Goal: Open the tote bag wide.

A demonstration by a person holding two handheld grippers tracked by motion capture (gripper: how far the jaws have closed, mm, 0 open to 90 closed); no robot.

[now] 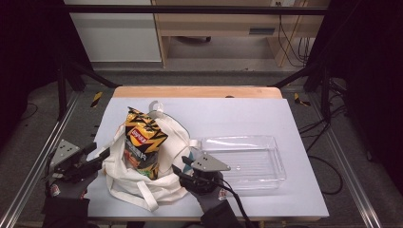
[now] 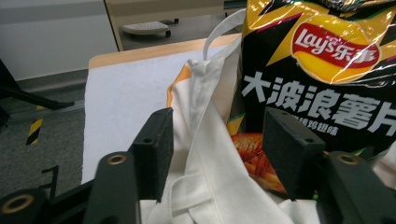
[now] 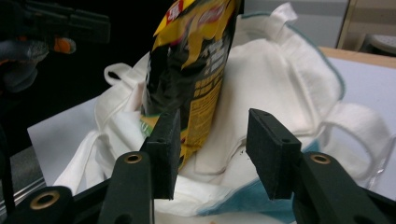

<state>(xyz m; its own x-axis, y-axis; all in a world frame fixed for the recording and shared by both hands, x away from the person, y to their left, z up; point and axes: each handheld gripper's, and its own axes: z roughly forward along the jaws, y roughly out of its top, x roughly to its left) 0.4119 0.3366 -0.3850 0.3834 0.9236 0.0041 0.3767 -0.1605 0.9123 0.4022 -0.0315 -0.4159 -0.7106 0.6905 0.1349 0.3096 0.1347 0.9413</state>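
Both hand-held grippers [image 1: 102, 156] [image 1: 179, 169] low beside tote bag [image 1: 142, 183]

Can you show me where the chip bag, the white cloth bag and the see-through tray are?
chip bag [image 1: 141, 142], high view, on its printed front.
cloth bag [image 1: 171, 130], high view, on its white side panel.
tray [image 1: 281, 164], high view, on its right rim.

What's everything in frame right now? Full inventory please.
Black-and-yellow foil chip bag: 1, upright inside the tote.
White cloth tote bag: 1, slumped open, table's near left.
Clear plastic rectangular tray: 1, transparent, right of the tote.
Pale grey table mat: 1, covers the tabletop.
Left gripper: 1, black, jaws open astride the tote's rim.
Right gripper: 1, black, jaws open at the tote's other side.
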